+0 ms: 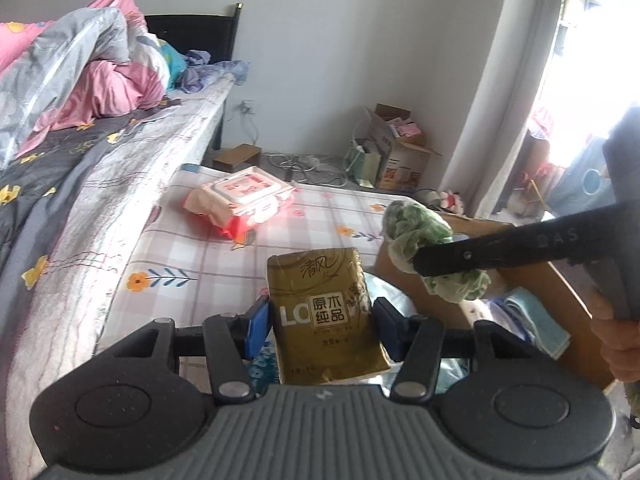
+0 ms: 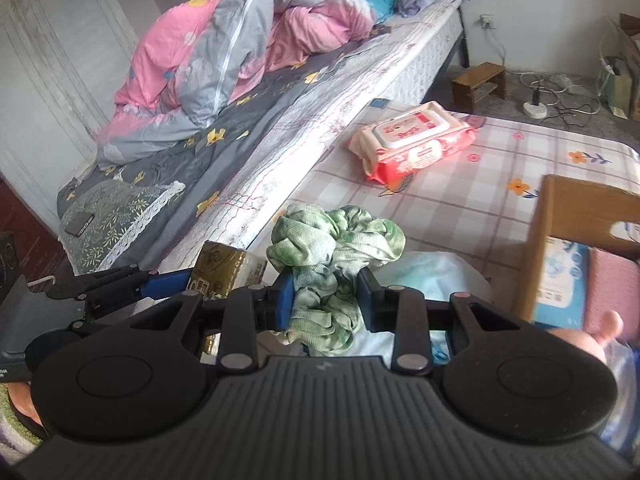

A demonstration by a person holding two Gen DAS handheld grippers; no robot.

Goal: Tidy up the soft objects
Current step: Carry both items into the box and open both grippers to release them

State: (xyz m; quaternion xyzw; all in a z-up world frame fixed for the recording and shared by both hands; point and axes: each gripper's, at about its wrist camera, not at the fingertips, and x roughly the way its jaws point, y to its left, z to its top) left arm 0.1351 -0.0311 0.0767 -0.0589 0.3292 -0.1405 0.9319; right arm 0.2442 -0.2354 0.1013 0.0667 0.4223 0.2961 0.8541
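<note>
A wipes pack [image 2: 412, 140] lies on the checked sheet [image 2: 460, 196] beside the bed [image 2: 280, 120], a wooden box [image 2: 560, 216] to my right, while my left gripper [image 1: 322, 316] clamps a tissue pack [image 1: 326, 316] and my right gripper [image 2: 326, 292] grips a green cloth [image 2: 336, 248], both held above the sheet

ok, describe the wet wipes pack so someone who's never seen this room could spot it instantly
Start at the checked floral sheet spread beside the bed. Near its far end, close to the mattress edge, lies the wet wipes pack. It is the only pink-and-red pack with a white flip lid; the gold tissue pack and green scrunchie are held in grippers.
</note>
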